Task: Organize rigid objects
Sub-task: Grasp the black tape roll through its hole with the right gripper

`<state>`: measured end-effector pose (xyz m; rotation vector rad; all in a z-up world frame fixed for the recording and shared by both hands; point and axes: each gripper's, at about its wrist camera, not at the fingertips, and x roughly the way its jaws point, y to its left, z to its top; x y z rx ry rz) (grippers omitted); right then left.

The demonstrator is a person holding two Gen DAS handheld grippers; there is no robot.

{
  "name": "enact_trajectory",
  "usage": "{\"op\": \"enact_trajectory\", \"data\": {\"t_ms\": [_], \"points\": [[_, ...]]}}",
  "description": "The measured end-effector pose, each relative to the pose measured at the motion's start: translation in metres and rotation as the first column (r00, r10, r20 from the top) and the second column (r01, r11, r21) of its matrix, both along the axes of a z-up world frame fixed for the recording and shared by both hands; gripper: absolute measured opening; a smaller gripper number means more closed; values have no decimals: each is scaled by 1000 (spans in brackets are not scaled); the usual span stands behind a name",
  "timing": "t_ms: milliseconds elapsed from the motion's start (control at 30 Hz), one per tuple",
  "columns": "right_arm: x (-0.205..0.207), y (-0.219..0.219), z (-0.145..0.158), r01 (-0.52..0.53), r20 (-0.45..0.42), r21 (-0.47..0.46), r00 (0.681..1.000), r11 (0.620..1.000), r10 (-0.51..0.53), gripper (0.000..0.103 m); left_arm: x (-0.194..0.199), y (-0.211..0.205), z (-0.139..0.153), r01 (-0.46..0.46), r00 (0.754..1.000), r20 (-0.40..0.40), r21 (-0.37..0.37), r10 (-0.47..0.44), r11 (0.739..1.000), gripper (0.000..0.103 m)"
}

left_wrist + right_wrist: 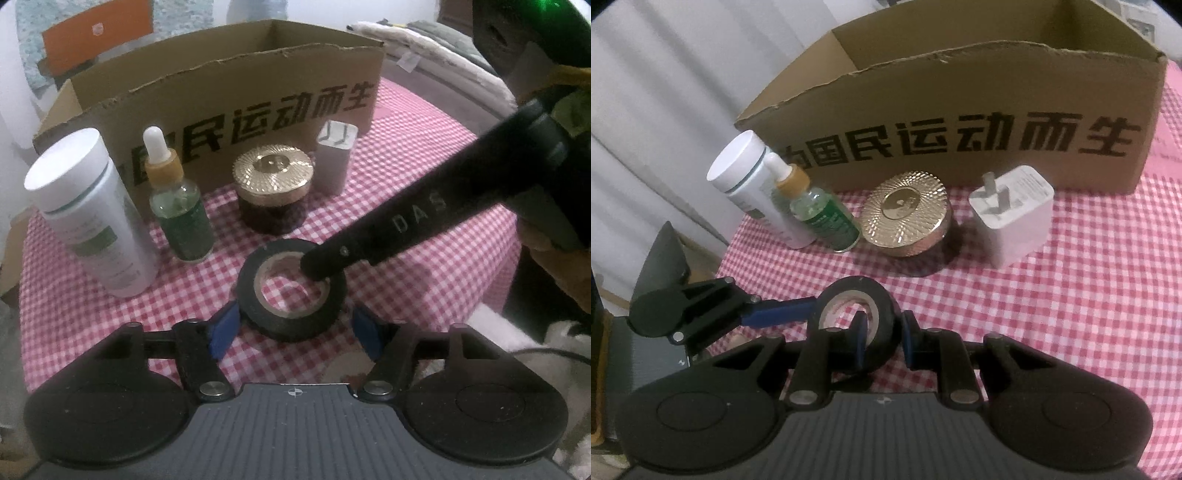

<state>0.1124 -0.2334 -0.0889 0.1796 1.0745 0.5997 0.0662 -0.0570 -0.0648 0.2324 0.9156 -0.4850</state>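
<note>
On the pink gingham cloth (424, 229), we see our right gripper (884, 332) pinching the glossy black tape roll's (857, 317) wall, the left gripper (291, 328) straddling it unclenched; the corrugated carton (960, 110) behind reads "国民运动而生".

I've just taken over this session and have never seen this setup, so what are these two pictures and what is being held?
No robot arm here: a person carries a handheld two-finger gripper in each hand, each with a camera looking along its fingers.

The left wrist view shows the left gripper with its blue pads either side of the black roll of tape, not clearly pressing it. The right wrist view shows the right gripper shut on the roll's wall, one finger inside the hole.

On the red checked cloth stand a white cylindrical bottle, a green glass dropper bottle, a gold-lidded jar and a white plug adapter, before an open cardboard box.
</note>
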Motion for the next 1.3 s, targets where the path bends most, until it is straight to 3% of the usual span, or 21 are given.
{"op": "enact_trajectory", "data": {"t_ms": [233, 467, 1300], "points": [[-1, -1, 3, 1, -7, 12, 1000, 1000, -1, 21, -9, -3, 0, 22, 1000, 16, 27, -23, 999, 74], [-4, -2, 5, 8, -7, 5, 1000, 1000, -8, 21, -2, -12, 0, 17, 1000, 19, 20, -18, 1000, 61], [-2, 3, 4, -1, 70, -56, 998, 998, 5, 23, 26, -17, 0, 22, 1000, -6, 33, -22, 999, 65]]}}
